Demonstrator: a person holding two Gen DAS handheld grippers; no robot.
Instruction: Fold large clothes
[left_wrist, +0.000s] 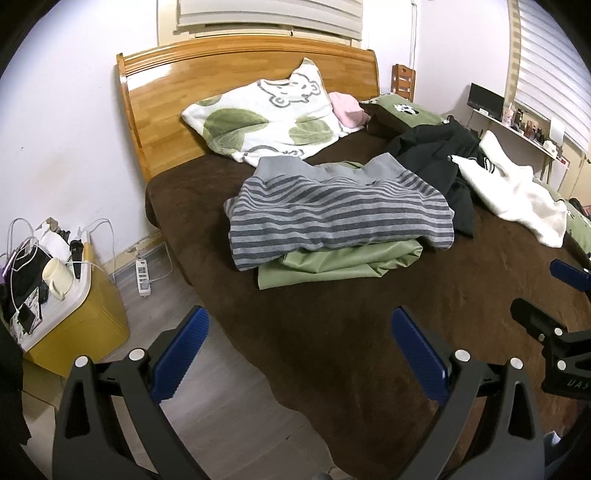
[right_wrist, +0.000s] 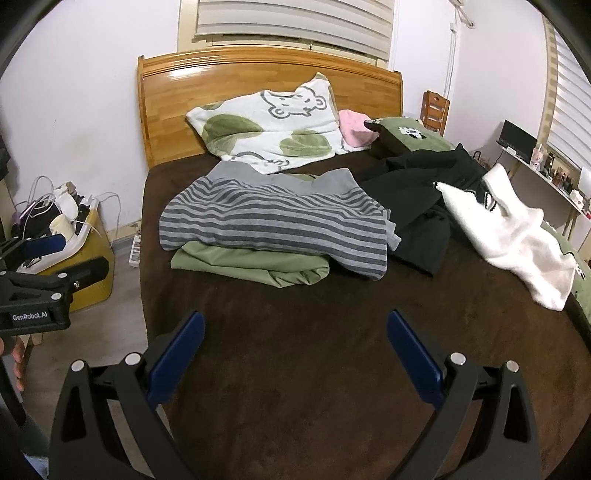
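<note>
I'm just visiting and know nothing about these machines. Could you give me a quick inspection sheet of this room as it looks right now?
Surface: bed with brown blanket, near part bare.
Job's things: striped grey garment folded on top of a folded green garment; black garment and white fleece garment lie crumpled, unfolded, to the right.
Clutter: bear-print pillow, pink cloth and green cushion by the headboard.
Grippers: left tool and right tool both open, holding nothing, above the blanket's near edge.
Cables: white leads on the yellow box; power strip on the floor.
Surroundings: wooden headboard, window blinds, shelf with small items.
</note>
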